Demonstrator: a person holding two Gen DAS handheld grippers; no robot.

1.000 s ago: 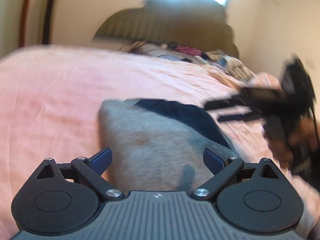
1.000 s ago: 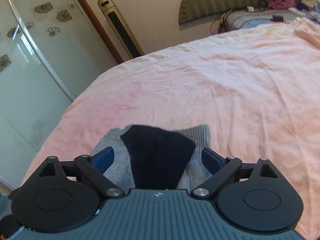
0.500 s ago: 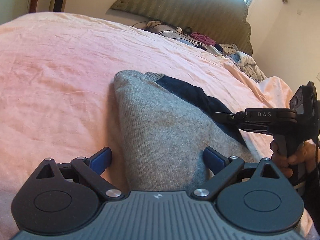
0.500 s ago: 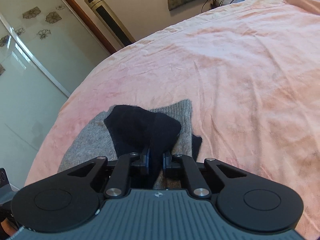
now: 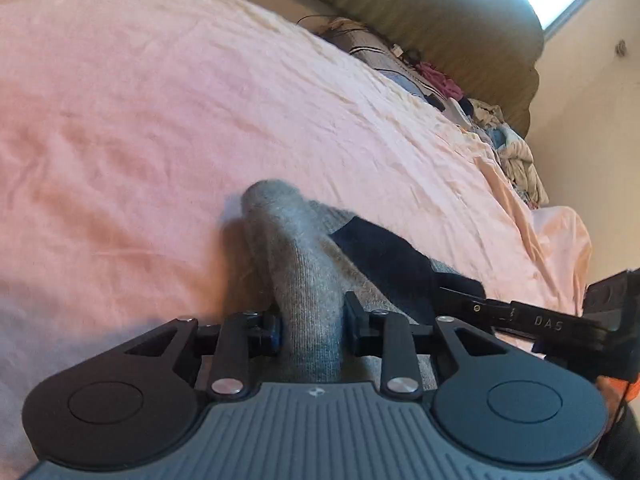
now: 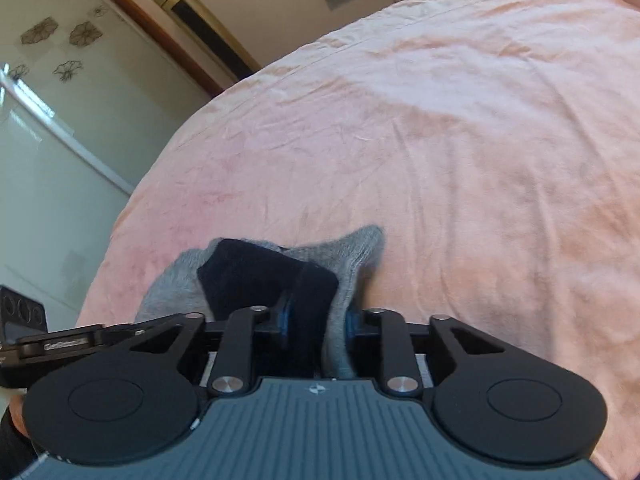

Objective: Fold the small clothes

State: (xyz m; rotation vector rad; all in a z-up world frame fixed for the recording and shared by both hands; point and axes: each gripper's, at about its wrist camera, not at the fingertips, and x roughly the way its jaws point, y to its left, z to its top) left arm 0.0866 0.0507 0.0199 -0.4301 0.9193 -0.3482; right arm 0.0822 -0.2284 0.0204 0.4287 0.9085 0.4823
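A small grey knit garment (image 5: 296,256) with a dark navy patch (image 5: 384,256) lies on the pink bedspread (image 5: 140,120). My left gripper (image 5: 311,326) is shut on a bunched ridge of the grey fabric at its near left edge. My right gripper (image 6: 316,320) is shut on the garment's near right edge, pinching both the navy patch (image 6: 256,272) and the grey knit (image 6: 356,256). The right gripper also shows at the right of the left wrist view (image 5: 476,302), and the left gripper at the left edge of the right wrist view (image 6: 72,344).
The pink bedspread (image 6: 460,140) spreads far beyond the garment. A pile of clothes and cables (image 5: 472,116) lies at the padded headboard (image 5: 420,20). A glass sliding door (image 6: 52,128) and a gold tower fan (image 6: 200,24) stand past the bed's left edge.
My left gripper went from open around the grey fabric to shut on it, bunching it into a ridge. My right gripper, shut half a second ago, still holds its edge.
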